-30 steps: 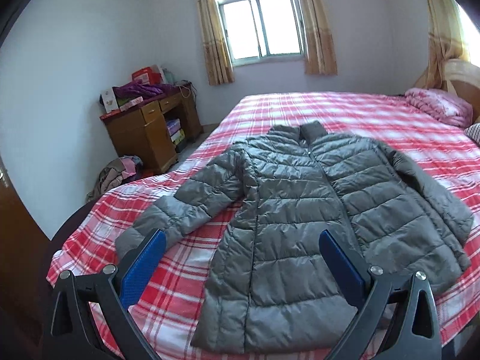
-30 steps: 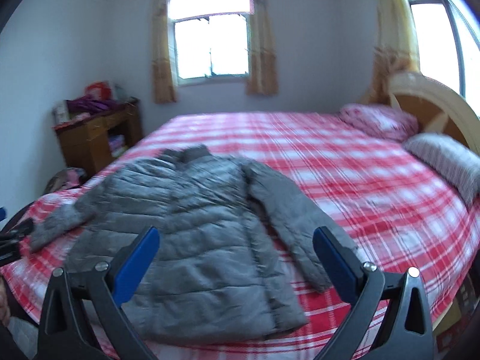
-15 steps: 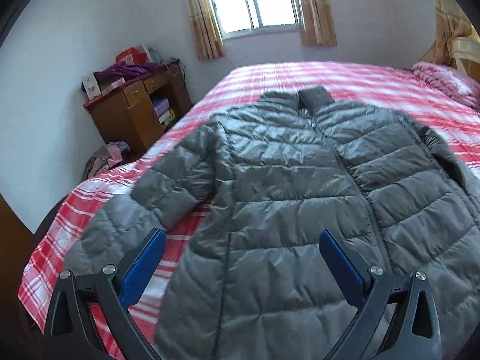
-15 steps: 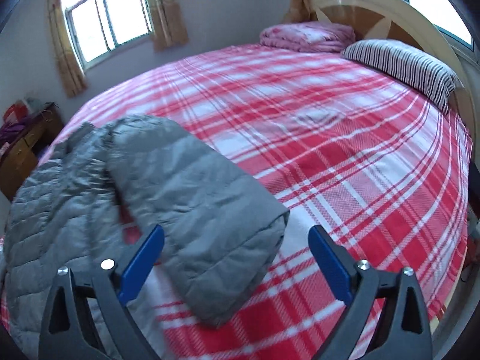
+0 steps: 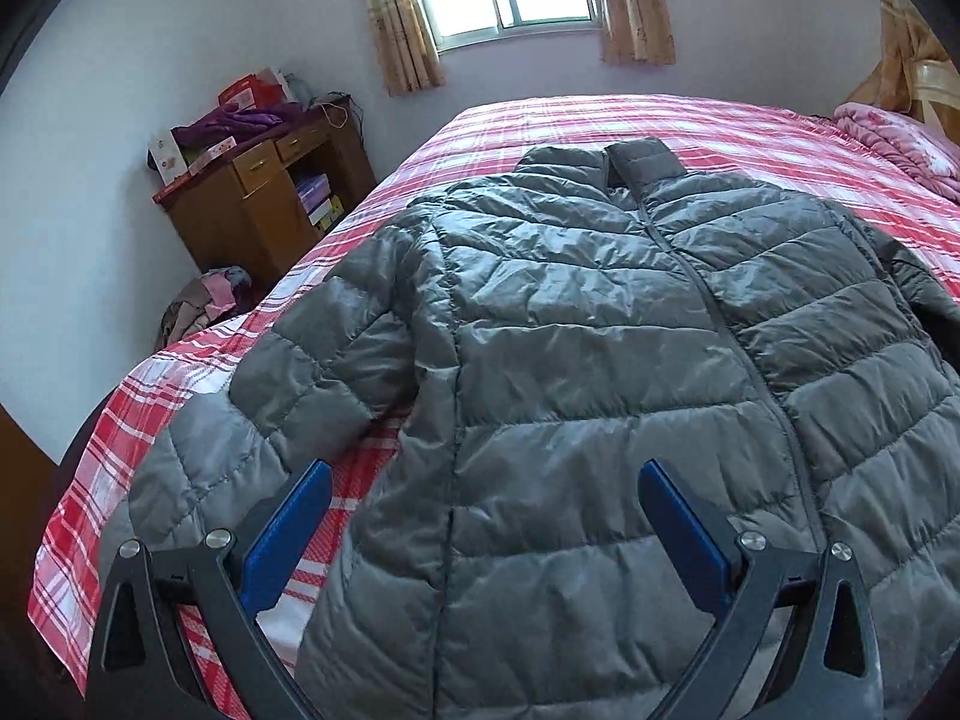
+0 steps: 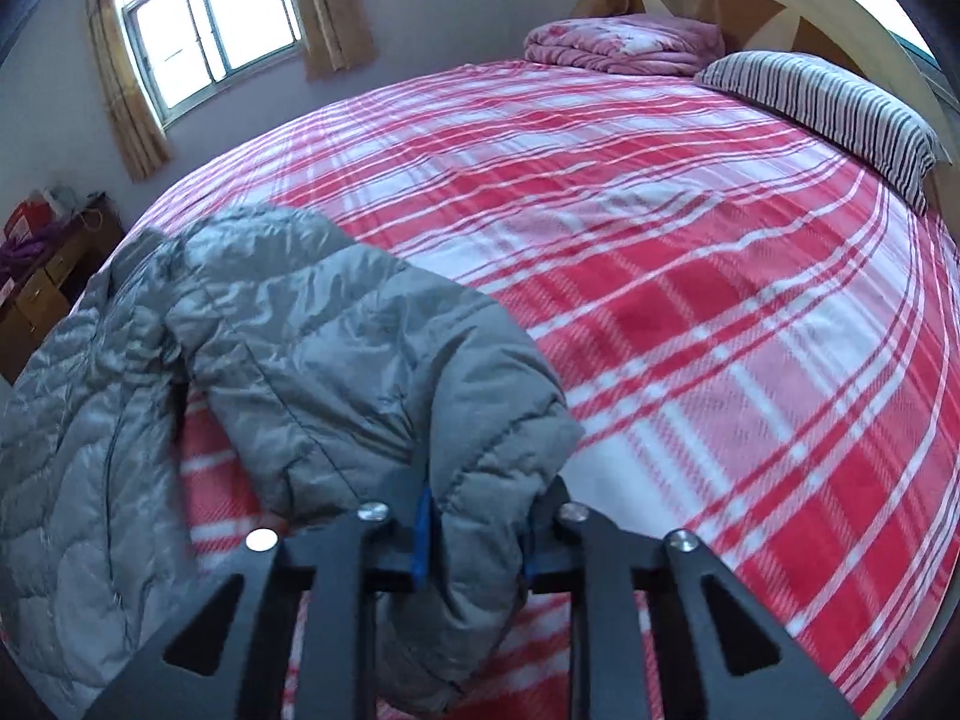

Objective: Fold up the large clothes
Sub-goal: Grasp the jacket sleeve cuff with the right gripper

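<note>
A: Where's the jacket [image 5: 600, 360]?
B: Spread on the bed [image 6: 690, 252], front up.
A: The fingers?
B: Right gripper [image 6: 474, 534] pinches the jacket's sleeve cuff [image 6: 480, 510]; left gripper [image 5: 486, 528] gapes wide above the jacket.

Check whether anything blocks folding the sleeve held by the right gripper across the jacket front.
Nothing visible does. The right gripper is shut on the sleeve, and the jacket front lies bare on the bed. The left gripper hovers open above the jacket's lower part.
</note>
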Demonstrator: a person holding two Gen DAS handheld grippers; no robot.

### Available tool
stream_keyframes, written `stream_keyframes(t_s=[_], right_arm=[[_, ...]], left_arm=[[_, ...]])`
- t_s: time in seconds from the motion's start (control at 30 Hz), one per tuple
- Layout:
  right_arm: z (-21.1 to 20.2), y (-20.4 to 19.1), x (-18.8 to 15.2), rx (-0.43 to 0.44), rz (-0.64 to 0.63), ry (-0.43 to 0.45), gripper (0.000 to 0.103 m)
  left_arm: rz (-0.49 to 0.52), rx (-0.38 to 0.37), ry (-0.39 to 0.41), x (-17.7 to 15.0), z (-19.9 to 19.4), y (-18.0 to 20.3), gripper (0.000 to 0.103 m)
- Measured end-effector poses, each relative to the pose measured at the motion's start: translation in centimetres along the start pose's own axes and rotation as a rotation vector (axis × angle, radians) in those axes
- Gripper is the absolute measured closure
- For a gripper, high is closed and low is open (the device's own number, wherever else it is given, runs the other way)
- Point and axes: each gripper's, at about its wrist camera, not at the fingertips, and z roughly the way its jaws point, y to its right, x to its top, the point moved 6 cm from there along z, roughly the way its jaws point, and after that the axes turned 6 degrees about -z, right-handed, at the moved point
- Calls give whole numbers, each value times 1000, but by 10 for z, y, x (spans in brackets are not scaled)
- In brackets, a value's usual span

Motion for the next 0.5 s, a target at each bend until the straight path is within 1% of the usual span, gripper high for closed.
stream_keyframes(t_s=[0.17, 0.3, 0.37, 0.5], right_arm=[[1, 12, 28, -54, -25, 34, 86], [-5, 14, 56, -97, -53, 80, 87], [-14, 3, 73, -103, -87, 120, 87], [-34, -37, 101, -83, -170, 190, 87]], left_arm=[[40, 29, -5, 2, 9, -6, 1], [42, 48, -21, 5, 18, -15, 1], [40, 48, -22, 6, 21, -18, 1], [45, 52, -30, 8, 26, -21, 1]])
